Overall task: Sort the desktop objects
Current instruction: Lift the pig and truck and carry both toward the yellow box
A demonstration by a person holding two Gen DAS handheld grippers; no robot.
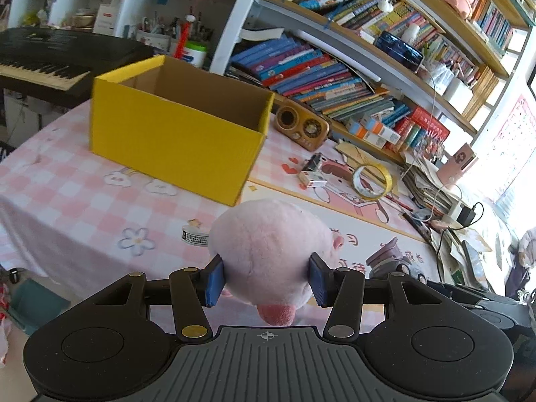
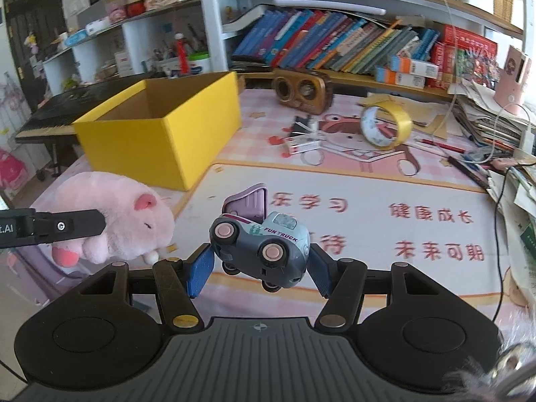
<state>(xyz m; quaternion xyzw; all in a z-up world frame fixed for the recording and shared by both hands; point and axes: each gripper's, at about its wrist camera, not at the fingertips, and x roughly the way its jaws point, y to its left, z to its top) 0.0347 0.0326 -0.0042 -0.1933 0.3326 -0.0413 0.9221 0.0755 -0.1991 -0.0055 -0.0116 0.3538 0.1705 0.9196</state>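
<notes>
Two toys in play, one per gripper. Left gripper is clamped on one pink plush pig, blue pads pressed into both flanks, pig held off the desk in front of the box. Right gripper pinches one grey toy truck tipped on its side, wheels facing the camera, rear flap open, above the pink desk mat. One yellow cardboard box, open top; can't see its floor from either view. Past it on the mat: one roll of yellow tape, one wooden retro radio, one small white carton. One small white roll lies just left of the pig. Bookshelf behind, keyboard at far left.
</notes>
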